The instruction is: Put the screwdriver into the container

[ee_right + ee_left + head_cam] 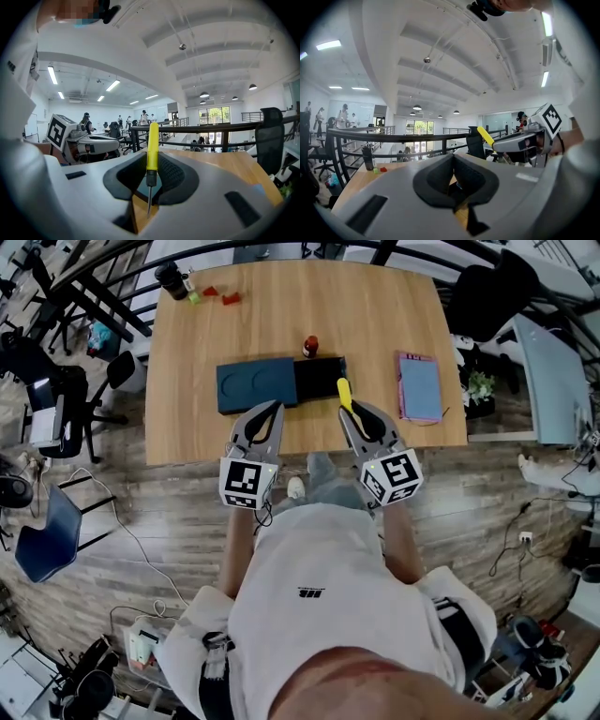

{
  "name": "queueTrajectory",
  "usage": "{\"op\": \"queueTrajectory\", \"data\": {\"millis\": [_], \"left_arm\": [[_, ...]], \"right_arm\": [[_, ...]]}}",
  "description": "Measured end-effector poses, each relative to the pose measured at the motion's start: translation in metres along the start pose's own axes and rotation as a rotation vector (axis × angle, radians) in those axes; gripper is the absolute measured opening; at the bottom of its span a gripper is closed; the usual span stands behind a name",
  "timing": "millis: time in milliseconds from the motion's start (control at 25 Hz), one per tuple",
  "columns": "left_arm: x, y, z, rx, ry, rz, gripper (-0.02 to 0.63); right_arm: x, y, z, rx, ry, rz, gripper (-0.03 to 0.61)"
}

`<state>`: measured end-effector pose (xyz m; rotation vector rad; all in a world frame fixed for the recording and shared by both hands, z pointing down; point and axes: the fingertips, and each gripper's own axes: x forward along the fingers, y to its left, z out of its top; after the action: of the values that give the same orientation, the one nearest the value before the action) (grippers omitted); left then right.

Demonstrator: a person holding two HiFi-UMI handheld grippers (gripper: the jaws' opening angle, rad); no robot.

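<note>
My right gripper (pixel 354 412) is shut on a screwdriver (pixel 344 392) with a yellow handle. In the right gripper view the handle (pixel 152 143) stands up between the pads and the metal shaft points back toward the camera. It hangs above the near edge of the table, just in front of the black right section of the container (pixel 319 379). The container's dark blue left section (pixel 256 383) has two round recesses. My left gripper (pixel 269 412) is shut on nothing and hovers in front of the blue section. The left gripper view shows the right gripper (pixel 520 140) with the yellow handle (pixel 485 136).
On the wooden table (pixel 187 427) lie a pink and blue notebook (pixel 419 387) at the right and a small red-topped object (pixel 309 345) behind the container. A black bottle (pixel 172 280) and small green and red blocks (pixel 230 298) sit at the far left corner. Chairs and a railing surround the table.
</note>
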<state>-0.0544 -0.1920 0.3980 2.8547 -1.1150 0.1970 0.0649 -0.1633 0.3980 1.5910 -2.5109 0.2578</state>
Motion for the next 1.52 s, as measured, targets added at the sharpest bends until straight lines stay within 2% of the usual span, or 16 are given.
{"op": "queueTrajectory", "data": {"millis": [960, 1520], "left_arm": [[0.116, 0.032, -0.078, -0.079, 0.155, 0.022, 0.011], [0.137, 0.048, -0.126, -0.148, 0.244, 0.047, 0.011]], "right_arm": [[0.103, -0.101, -0.072, 0.085, 0.181, 0.073, 0.066], [0.144, -0.107, -0.123, 0.115, 0.297, 0.139, 0.066]]}}
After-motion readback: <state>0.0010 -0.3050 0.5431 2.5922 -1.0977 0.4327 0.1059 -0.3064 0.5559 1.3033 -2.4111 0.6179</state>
